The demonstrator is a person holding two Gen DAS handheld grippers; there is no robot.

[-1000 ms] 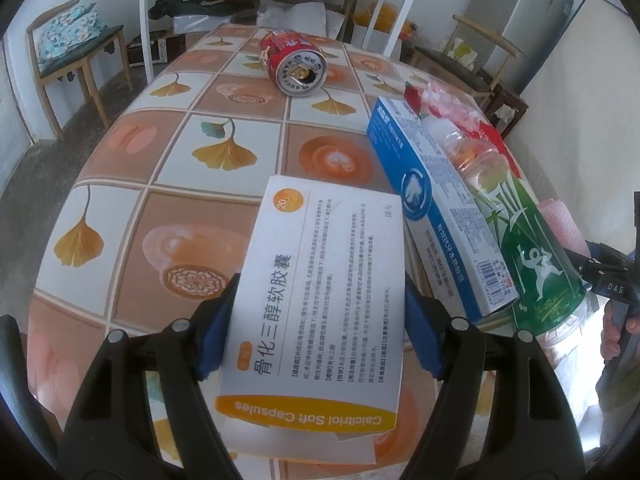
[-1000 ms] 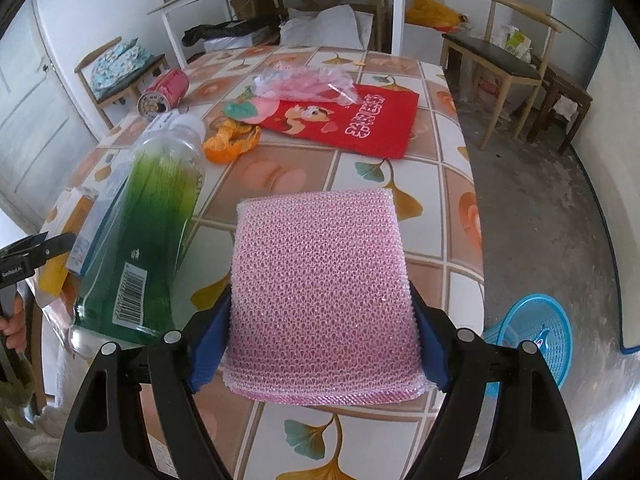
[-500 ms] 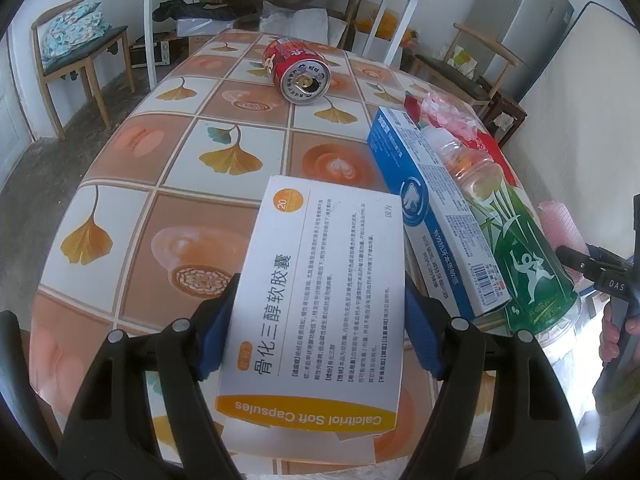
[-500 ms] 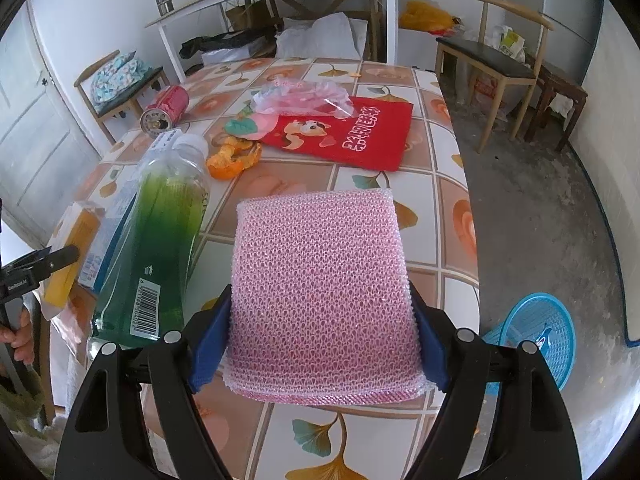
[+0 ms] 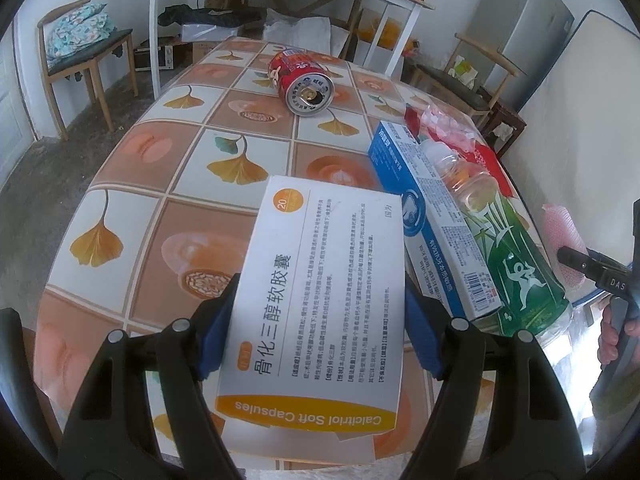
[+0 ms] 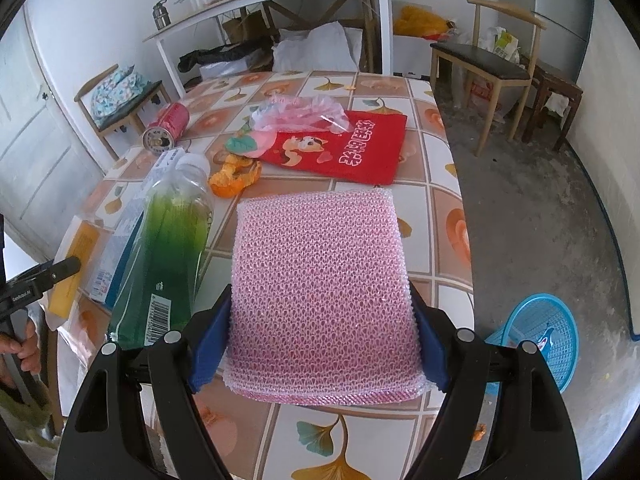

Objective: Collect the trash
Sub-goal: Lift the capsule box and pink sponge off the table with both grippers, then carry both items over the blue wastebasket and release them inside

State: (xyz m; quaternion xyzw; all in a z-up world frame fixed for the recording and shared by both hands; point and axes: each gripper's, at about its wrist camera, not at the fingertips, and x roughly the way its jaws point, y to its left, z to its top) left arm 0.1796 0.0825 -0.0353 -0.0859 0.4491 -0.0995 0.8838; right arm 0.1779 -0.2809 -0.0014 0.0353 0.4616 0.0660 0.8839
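With left hand-held gripper [image 5: 318, 322] clamped on the capsule box [image 5: 320, 292] and right hand-held gripper [image 6: 320, 344] on the pink scouring pad [image 6: 320, 292], both loads awaited dropping into the blue basket [image 6: 536, 336].

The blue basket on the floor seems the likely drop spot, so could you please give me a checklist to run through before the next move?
1. Left gripper grip on the capsule box: ok, both pads press its sides.
2. Right gripper grip on the pink sponge: ok, clamped on both sides.
3. Blue basket in view: ok, on the floor beside the table, to the right in the right wrist view.
4. Basket has room: cannot tell, its inside is mostly hidden.
5. Path for the sponge: ok, nothing visible between it and the basket.
6. Trash left on the table: not ok, the red can, green bottle and blue carton remain.
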